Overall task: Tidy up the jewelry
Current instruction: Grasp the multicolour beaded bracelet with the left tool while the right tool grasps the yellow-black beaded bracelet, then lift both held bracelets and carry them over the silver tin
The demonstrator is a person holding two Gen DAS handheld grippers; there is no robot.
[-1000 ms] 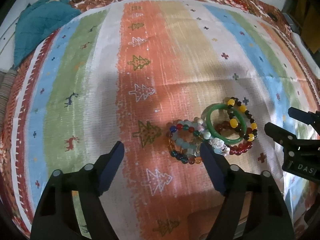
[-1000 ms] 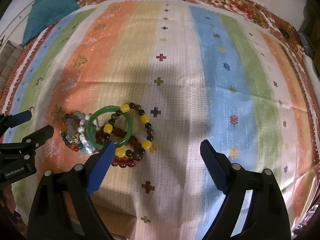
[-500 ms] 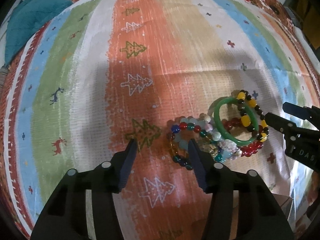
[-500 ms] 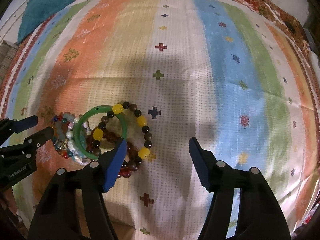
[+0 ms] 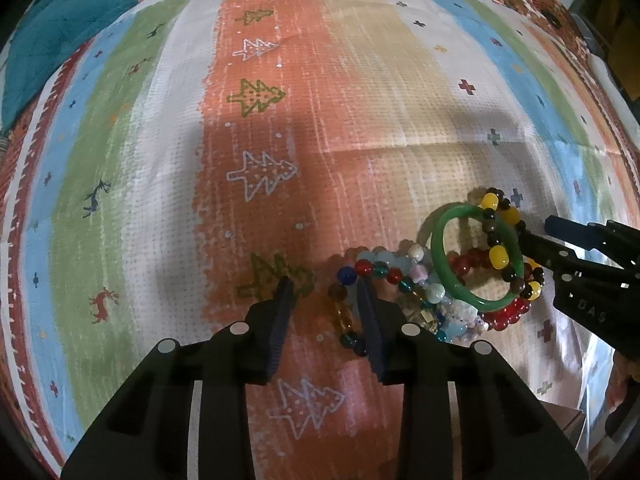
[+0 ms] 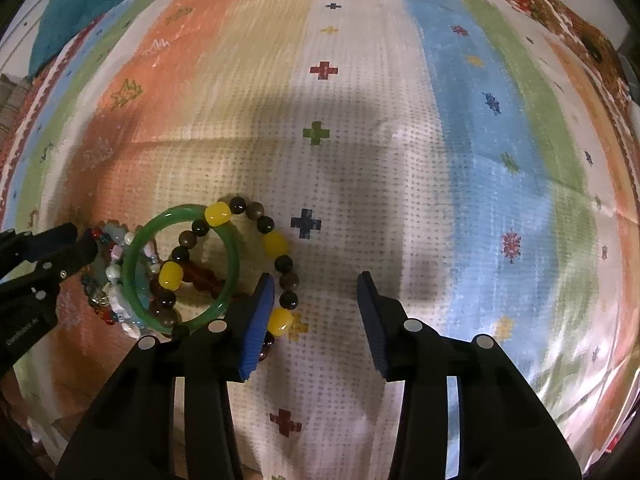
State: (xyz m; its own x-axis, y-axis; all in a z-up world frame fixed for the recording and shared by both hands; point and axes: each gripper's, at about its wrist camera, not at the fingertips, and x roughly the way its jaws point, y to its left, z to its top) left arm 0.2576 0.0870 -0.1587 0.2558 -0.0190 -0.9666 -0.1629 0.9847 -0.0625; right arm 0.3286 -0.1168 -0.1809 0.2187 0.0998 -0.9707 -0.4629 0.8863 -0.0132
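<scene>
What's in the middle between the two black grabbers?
The pile of bracelets: in the right wrist view, the green bangle and beaded bracelets lie between the closing left gripper and closing right gripper.

A green bangle (image 6: pixel 182 268) lies atop heaped beaded bracelets (image 5: pixel 404 292), perhaps four, tangled.

Bracelets lie heaped on the cloth (image 5: pixel 360 120), overlapping one another. The bangle (image 5: pixel 440 264) rests on top, across the large-bead bracelet (image 5: pixel 498 258) and the small round-bead bracelet (image 5: pixel 508 314). Mixed-bead bracelet (image 5: pixel 362 268) lies at the heap's left end in the left wrist view — its near arc sits between the closing left gripper (image 5: pixel 326 300) fingers. Right gripper (image 6: pixel 316 304) — closing too — brackets the large-bead bracelet's right edge. Folded fabric (image 5: pixel 60 40) lies at the cloth's far left corner.
</scene>
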